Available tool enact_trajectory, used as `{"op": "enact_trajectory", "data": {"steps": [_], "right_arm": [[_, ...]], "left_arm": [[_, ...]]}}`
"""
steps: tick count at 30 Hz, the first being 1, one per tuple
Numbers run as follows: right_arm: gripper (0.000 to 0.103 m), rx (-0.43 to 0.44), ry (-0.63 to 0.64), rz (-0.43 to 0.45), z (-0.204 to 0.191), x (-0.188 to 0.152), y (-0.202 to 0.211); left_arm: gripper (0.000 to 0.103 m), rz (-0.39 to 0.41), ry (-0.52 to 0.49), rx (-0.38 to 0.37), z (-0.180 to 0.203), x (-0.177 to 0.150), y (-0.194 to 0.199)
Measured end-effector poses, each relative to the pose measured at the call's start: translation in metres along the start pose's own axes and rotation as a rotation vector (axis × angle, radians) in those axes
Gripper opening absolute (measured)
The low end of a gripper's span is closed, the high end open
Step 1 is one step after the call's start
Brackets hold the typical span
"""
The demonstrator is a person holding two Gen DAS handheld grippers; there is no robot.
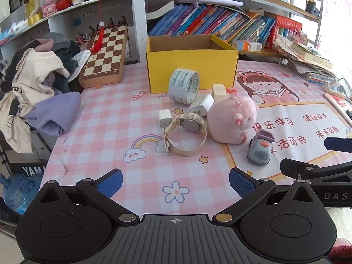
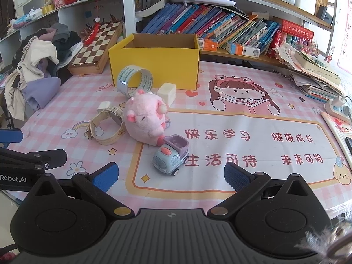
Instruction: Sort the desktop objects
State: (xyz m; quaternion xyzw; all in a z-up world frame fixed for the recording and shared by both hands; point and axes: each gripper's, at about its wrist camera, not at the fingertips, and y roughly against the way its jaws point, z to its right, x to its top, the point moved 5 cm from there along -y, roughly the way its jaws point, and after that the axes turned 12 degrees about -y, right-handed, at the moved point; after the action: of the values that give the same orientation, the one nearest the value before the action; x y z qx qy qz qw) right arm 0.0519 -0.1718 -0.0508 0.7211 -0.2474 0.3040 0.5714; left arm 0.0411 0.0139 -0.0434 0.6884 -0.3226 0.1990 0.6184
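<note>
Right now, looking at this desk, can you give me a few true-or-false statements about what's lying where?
1. The yellow box is open at the top. True.
2. The tape roll lies inside the box. False: it stands on the mat in front of it.
3. The toy car sits beside the pink plush. True.
4. The left gripper holds the watch. False: its jaws are open and empty; the watch lies on the mat.
5. The right gripper is open. True.

Tape roll [image 1: 184, 86] before box [image 1: 191, 70] (watch [image 1: 187, 136] nearer).
</note>
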Motion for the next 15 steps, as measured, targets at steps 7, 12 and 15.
{"op": "enact_trajectory", "data": {"steps": [7, 12, 15], "right_arm": [[0.103, 0.02, 0.0, -0.003, -0.0013, 0.0009, 0.0007], [0.102, 0.017, 0.001, -0.011, -0.0026, 0.0011, -0.0019], [0.101, 0.015, 0.003, -0.017, -0.0035, 0.0013, -0.0037]], "left_arm": [[0.103, -0.007, 0.006, -0.003, -0.0013, -0.0006, -0.0016], [0.103, -0.015, 0.01, -0.015, -0.0021, -0.0019, -0.0037], [0.103, -0.023, 0.015, -0.025, -0.0032, -0.0034, -0.0054]]}}
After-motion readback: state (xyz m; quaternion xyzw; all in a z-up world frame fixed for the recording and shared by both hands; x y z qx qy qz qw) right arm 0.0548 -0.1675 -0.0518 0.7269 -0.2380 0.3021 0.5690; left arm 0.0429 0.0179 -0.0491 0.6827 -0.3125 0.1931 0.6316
